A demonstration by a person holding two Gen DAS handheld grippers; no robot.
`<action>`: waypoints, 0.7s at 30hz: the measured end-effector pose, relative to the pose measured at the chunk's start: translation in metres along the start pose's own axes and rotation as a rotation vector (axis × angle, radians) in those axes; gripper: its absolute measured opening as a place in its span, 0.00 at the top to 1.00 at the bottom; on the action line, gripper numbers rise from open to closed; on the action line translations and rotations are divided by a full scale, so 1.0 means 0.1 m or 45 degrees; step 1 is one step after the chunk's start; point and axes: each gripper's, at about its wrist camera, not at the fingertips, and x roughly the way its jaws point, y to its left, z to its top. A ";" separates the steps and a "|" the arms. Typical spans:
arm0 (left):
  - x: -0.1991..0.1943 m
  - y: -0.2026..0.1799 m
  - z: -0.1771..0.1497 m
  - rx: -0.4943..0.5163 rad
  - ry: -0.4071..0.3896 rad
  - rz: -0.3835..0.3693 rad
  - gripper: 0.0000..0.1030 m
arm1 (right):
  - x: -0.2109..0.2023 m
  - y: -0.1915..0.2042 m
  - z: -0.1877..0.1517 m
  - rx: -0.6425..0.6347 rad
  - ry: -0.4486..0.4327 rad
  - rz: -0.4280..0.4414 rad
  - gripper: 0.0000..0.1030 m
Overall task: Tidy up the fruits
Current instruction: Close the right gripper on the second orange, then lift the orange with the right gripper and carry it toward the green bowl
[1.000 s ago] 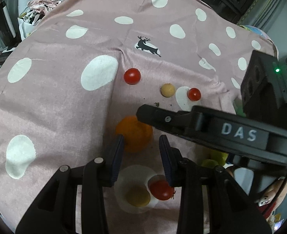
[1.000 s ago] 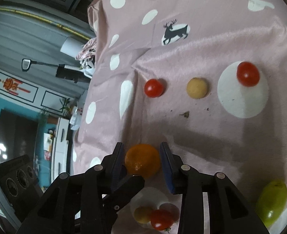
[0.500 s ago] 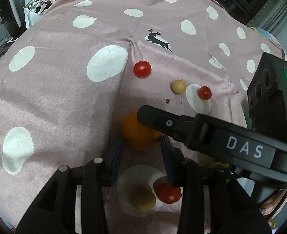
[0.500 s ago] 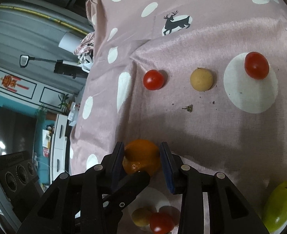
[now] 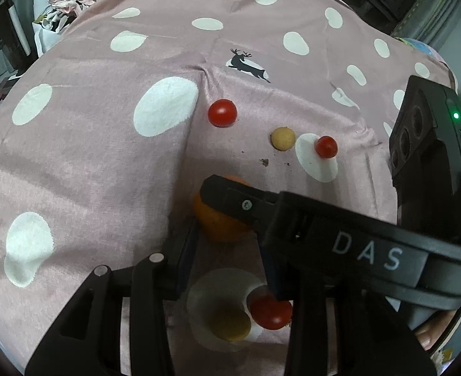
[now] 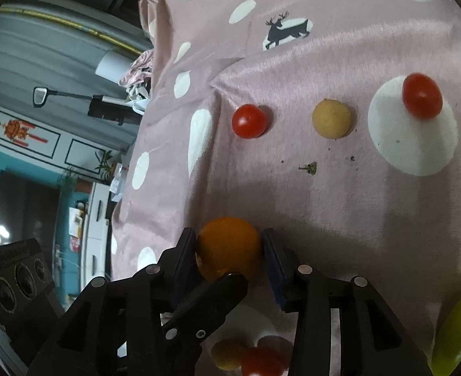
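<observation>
Right hand-held gripper just loosened around orange; left hand-held gripper open behind.

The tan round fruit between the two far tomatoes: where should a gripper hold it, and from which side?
Grip the tan fruit across its widest middle, coming down from above, one finger on each side. It is a small ball on the cloth; the tomato by the fold and the tomato on the white dot both lie apart from it.

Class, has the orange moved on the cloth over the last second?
No. The orange lies just as far beyond the white dot holding the tan fruit and tomato.
</observation>
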 end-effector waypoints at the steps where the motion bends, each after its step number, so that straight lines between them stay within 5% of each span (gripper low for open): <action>1: -0.02 -0.01 0.00 0.007 -0.010 0.001 0.64 | -0.01 0.01 0.00 -0.002 -0.004 -0.001 0.56; 21: -0.54 -0.41 -0.10 0.163 -0.301 -0.152 0.64 | -0.72 0.25 -0.13 -0.144 -0.320 -0.049 0.56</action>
